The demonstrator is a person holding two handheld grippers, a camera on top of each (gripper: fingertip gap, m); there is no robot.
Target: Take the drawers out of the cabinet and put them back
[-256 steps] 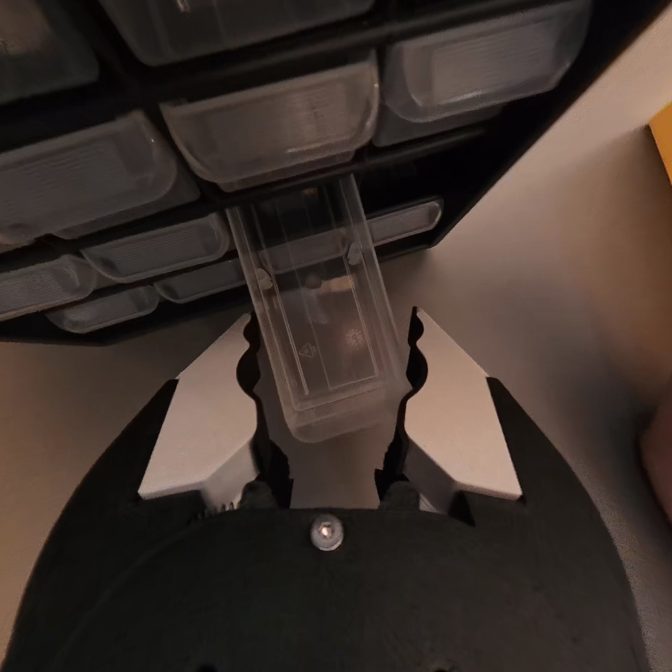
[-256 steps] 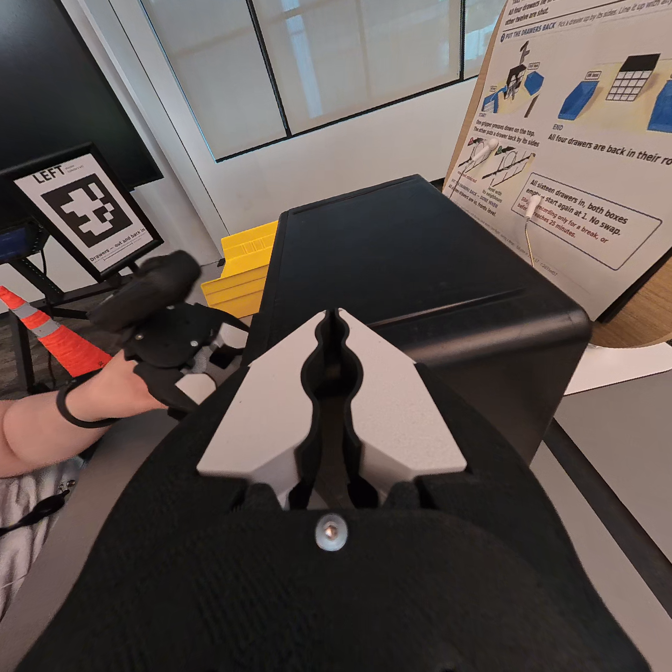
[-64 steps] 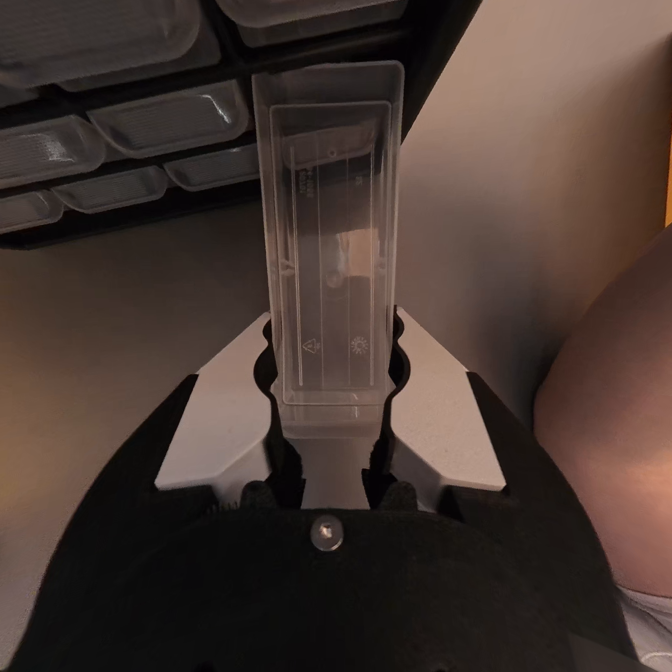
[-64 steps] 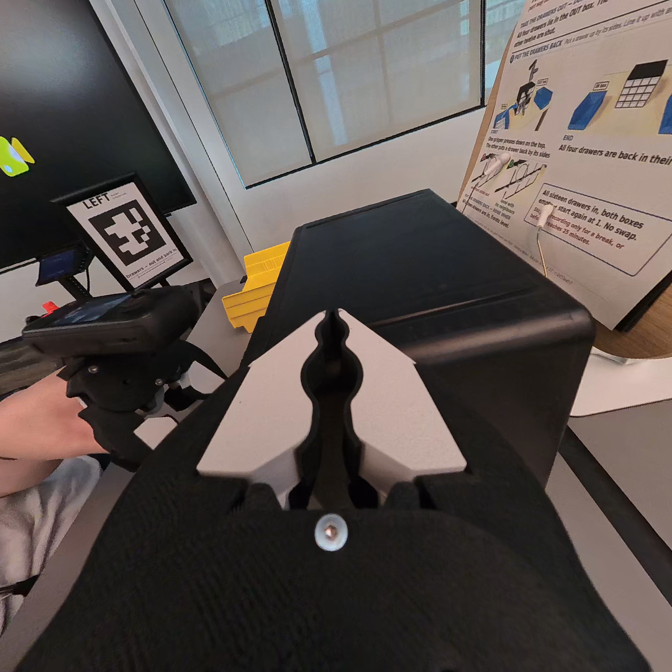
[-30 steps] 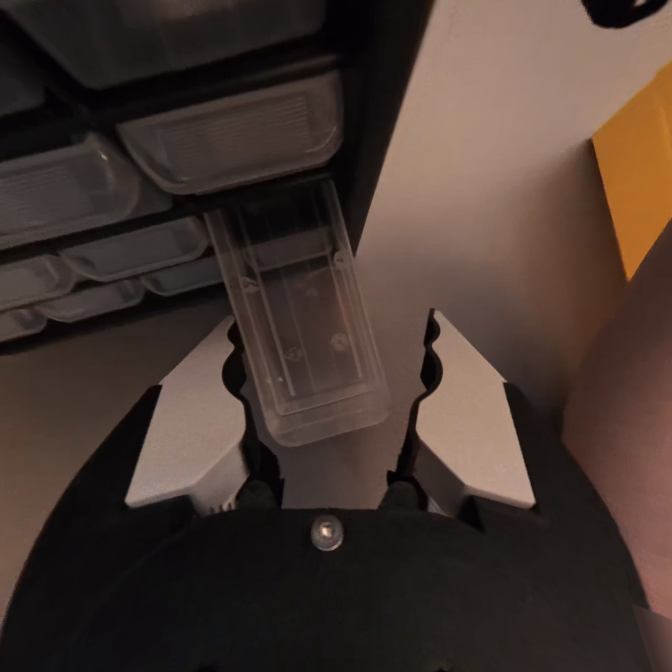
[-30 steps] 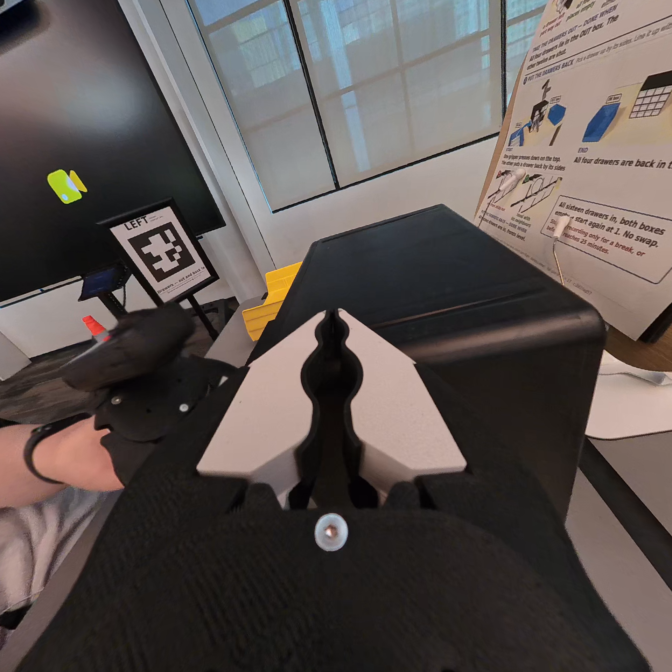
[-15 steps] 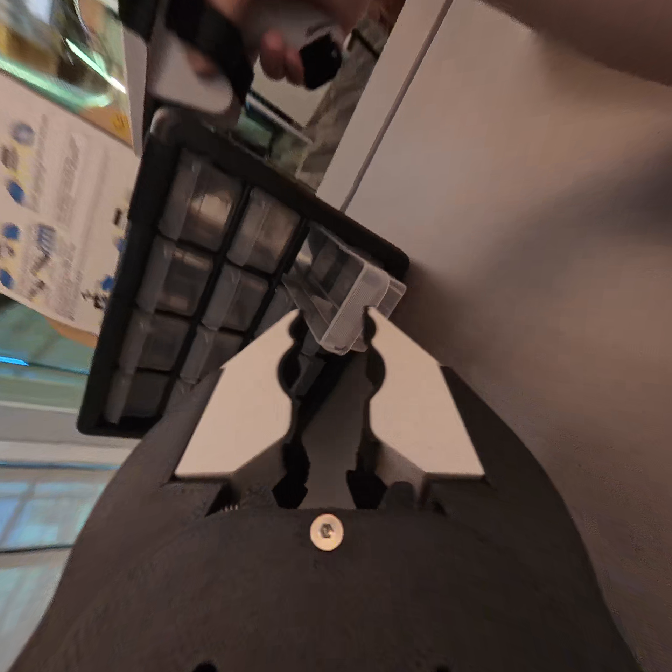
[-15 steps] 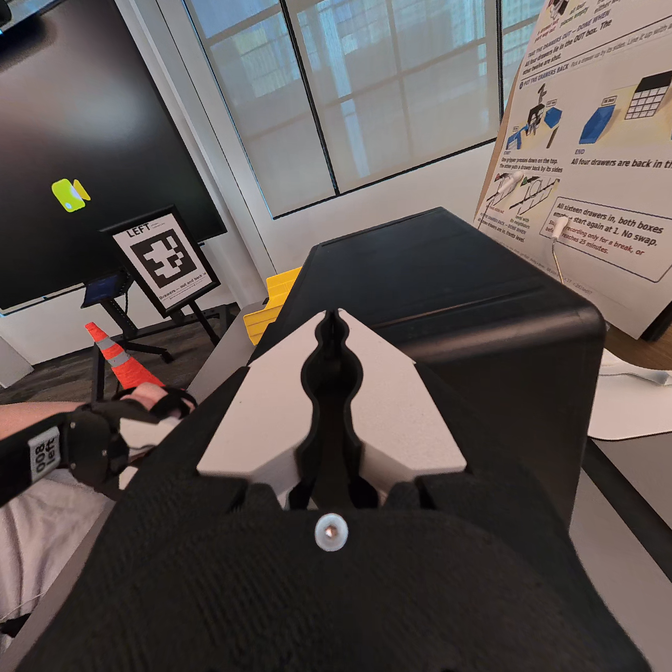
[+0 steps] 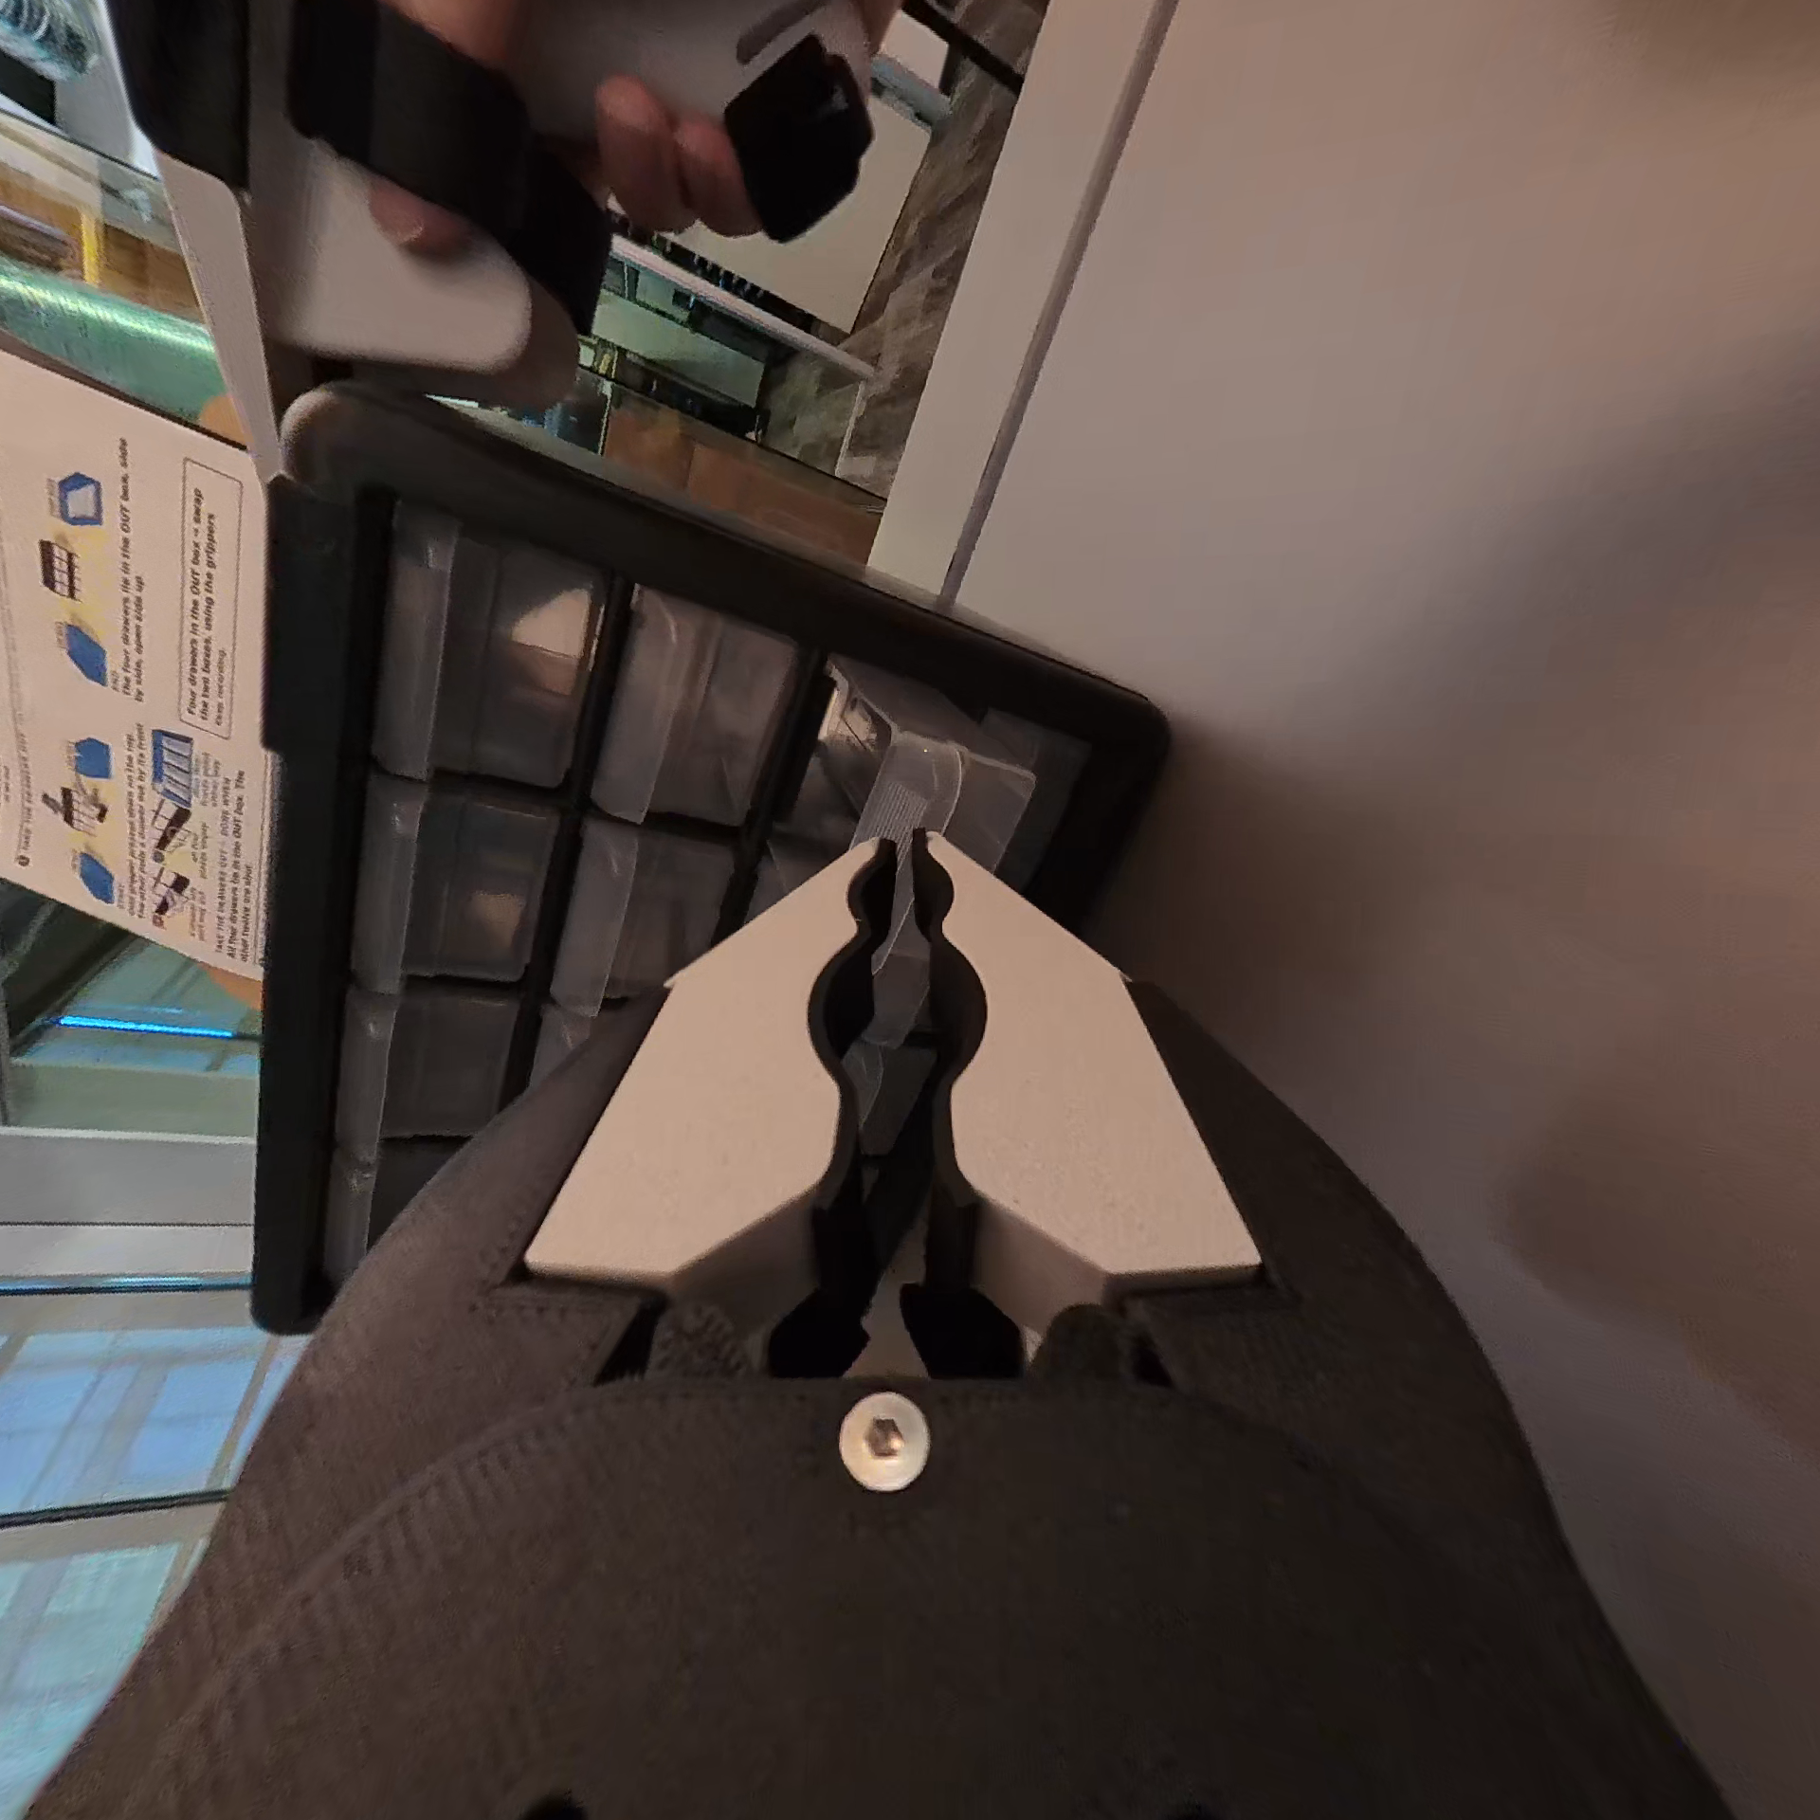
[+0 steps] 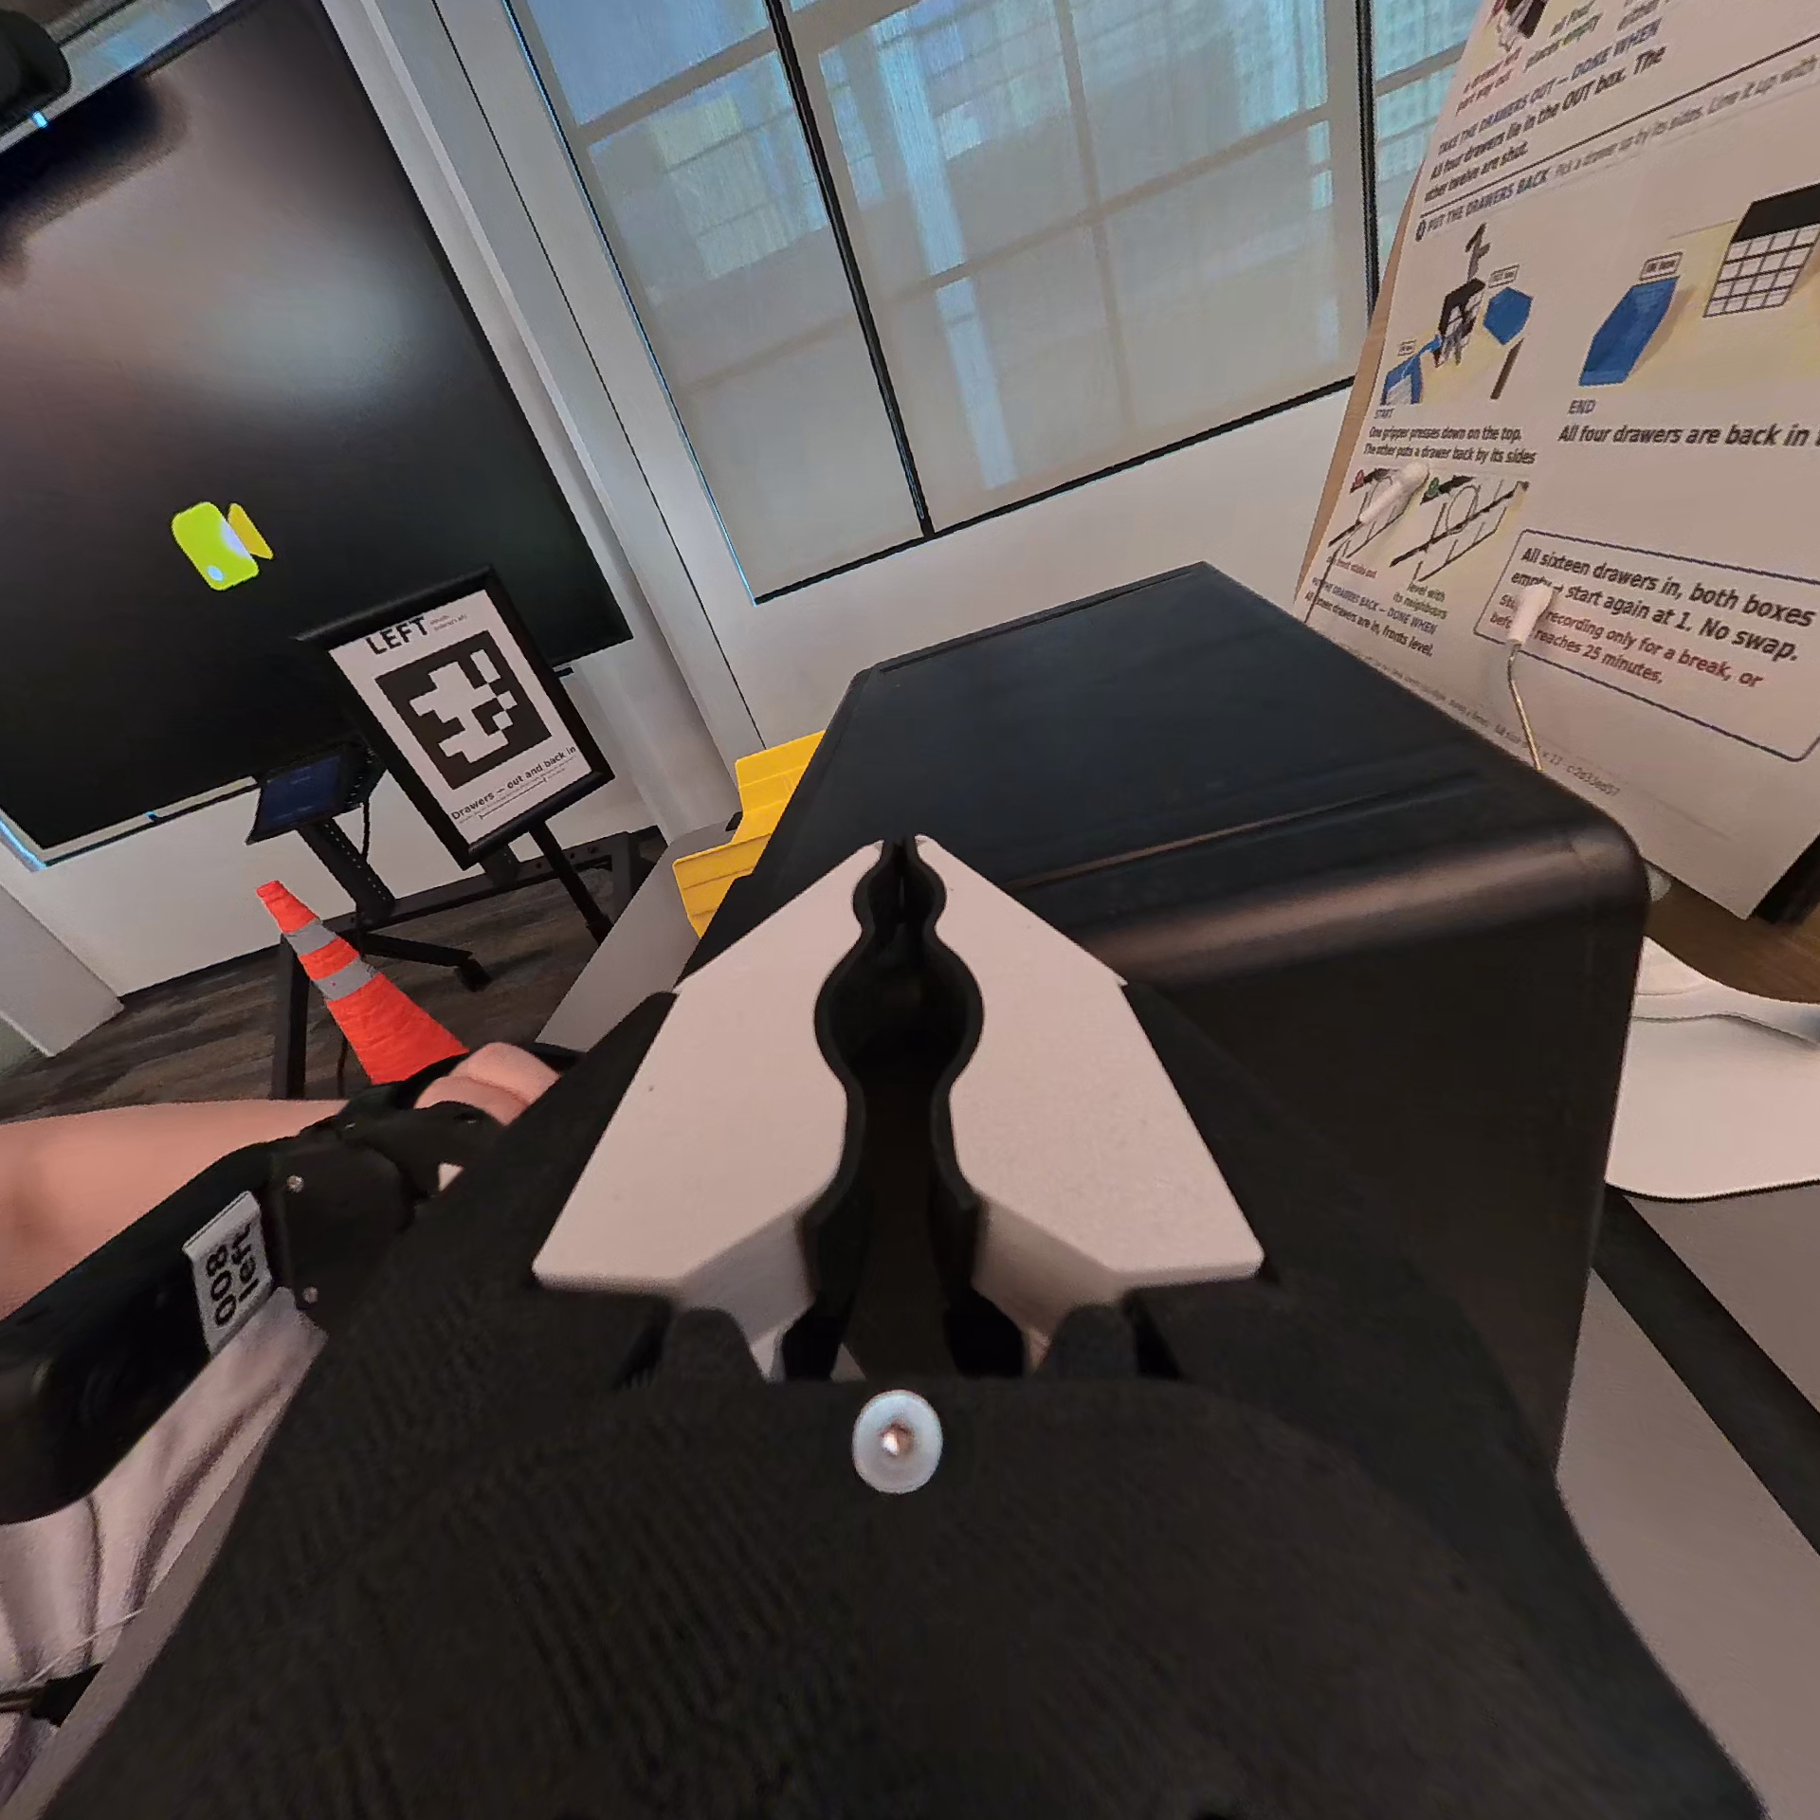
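Note:
The black cabinet [image 9: 305, 886] holds several clear drawers; the left wrist view is rolled on its side. My left gripper [image 9: 904, 842] is shut on the front handle of a clear drawer [image 9: 931, 778]. That drawer sits almost fully in a corner slot of the row nearest the table. My right gripper [image 10: 901, 849] is shut and empty, resting on the cabinet's top [image 10: 1231, 768]. One of its white fingers [image 9: 394, 286] shows pressed on that top in the left wrist view. The left hand and gripper body [image 10: 295, 1211] show at the lower left of the right wrist view.
The grey table [image 9: 1428, 689] runs beside the cabinet. An instruction poster [image 10: 1625, 394] stands right of the cabinet and a yellow bin [image 10: 758, 817] behind it. On the floor to the left are an orange cone [image 10: 345, 985] and a sign stand [image 10: 463, 709]. There is about 15 centimeters between the tips of the two grippers.
The left gripper was open around the pulled-out drawer. It rolled, closed on the drawer's front, and the drawer slid back into its slot. The right gripper stayed on the cabinet top.

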